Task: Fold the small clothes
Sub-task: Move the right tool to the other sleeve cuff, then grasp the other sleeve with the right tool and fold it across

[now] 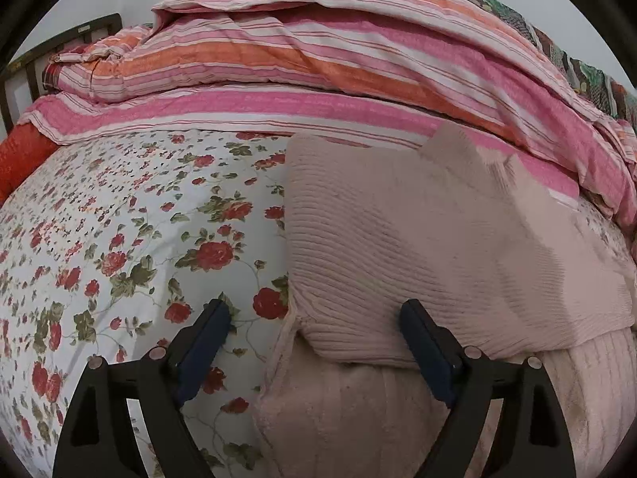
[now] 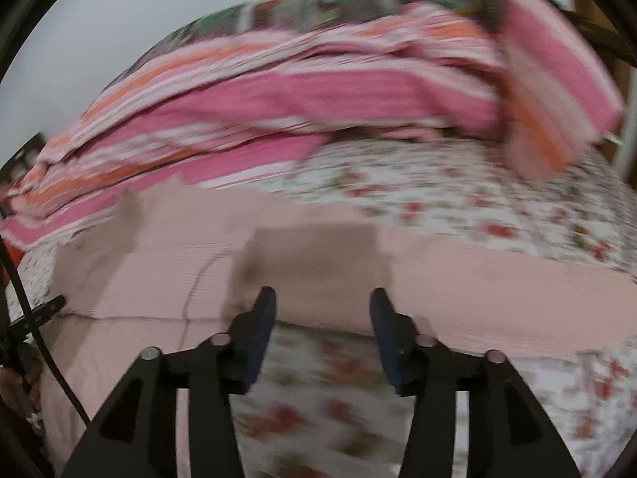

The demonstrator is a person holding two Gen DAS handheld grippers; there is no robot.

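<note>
Left gripper (image 1: pixel 314 314) fingers apart astride pink knit garment (image 1: pixel 398 247) edge; right gripper (image 2: pixel 322 302) fingers apart, empty. Risk: loose fold slumping on soft bed (image 1: pixel 119 219)

Each black claw (image 1: pixel 314 314) (image 2: pixel 322 302) has dark-blue pads and silver pivot pins.
</note>
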